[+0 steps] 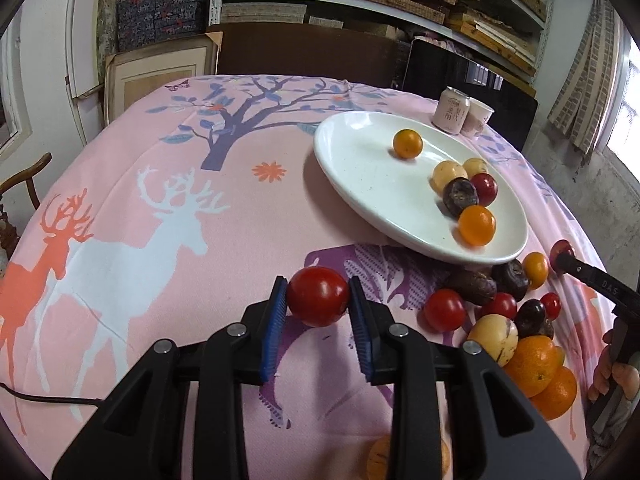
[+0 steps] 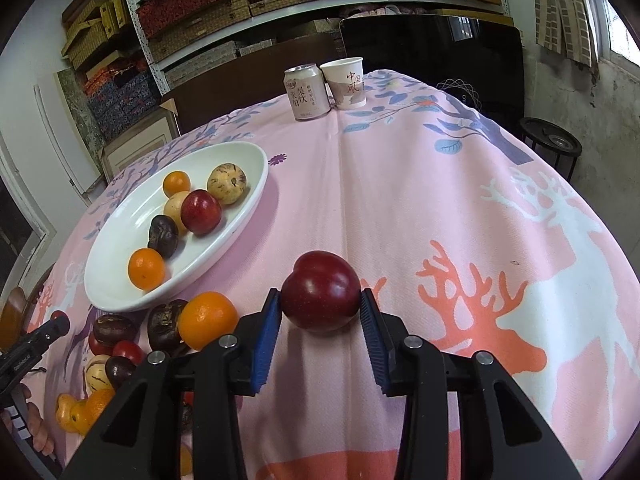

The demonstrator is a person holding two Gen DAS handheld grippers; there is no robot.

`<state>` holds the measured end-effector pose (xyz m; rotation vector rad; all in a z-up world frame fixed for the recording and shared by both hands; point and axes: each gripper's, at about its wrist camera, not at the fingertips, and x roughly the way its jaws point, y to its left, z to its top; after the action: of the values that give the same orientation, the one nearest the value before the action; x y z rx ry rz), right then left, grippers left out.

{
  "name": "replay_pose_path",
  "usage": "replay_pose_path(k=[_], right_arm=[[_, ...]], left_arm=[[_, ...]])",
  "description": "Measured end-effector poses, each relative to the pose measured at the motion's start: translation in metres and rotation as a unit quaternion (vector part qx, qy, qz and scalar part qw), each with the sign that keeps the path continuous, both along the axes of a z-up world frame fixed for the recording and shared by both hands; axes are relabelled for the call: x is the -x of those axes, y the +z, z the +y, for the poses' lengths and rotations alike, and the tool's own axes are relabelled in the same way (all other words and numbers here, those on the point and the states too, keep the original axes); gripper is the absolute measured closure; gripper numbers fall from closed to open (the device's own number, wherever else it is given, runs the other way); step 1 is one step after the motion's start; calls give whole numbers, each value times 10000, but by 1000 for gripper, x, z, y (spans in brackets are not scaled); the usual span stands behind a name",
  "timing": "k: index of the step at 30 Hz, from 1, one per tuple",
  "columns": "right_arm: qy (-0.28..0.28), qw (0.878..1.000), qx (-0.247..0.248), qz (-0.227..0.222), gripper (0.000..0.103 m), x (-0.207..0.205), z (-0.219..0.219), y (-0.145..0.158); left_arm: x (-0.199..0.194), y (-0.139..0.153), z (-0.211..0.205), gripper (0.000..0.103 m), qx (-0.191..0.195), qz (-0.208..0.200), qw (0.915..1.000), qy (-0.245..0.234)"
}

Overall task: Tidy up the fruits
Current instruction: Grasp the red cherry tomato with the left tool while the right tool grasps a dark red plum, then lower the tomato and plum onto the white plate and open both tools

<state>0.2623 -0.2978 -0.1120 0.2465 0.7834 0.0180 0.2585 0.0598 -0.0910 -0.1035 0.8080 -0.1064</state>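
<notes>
My left gripper [image 1: 318,294] is shut on a round red fruit [image 1: 318,296], its blue pads pressed on both sides, low over the pink cloth. My right gripper [image 2: 320,300] is shut on a dark red plum [image 2: 320,290] close to the cloth. A white oval plate [image 1: 344,176] holds several fruits: two oranges, two pale ones, a dark one and a red one. The plate [image 2: 116,248] lies to the left in the right wrist view. A pile of loose fruits [image 1: 500,312] lies on the cloth beside the plate's near end, with the same pile [image 2: 160,332] left of my right gripper.
A drink can [image 2: 306,92] and a paper cup [image 2: 346,82] stand at the table's far edge. The pink deer-print cloth [image 1: 160,240] covers the whole table. Shelves of boxes fill the back wall. A chair back [image 1: 24,176] shows at the left. A person's fingers [image 1: 608,376] hold the right gripper's handle.
</notes>
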Motion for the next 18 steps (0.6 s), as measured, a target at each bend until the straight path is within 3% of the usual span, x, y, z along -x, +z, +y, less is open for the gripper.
replay_pose_path(k=[3,11,16,18], right_arm=[[91,9996,-233,-146,62,5,0,6],[862,9954,-41,-427,62,-26,54,49],[1203,9918,53,-430,61,-51,87,46],[1148,9922,114,-462,46,-54,89,40]], left_arm=[[-5,12,0,73,352,-119,9993,-79],[-64,45,-45,73,62,-263,9991,-317],[-90,30,-55,73,-32,-85,9997,-214],[-96,20,-55,73,-124,98,9996,-237]])
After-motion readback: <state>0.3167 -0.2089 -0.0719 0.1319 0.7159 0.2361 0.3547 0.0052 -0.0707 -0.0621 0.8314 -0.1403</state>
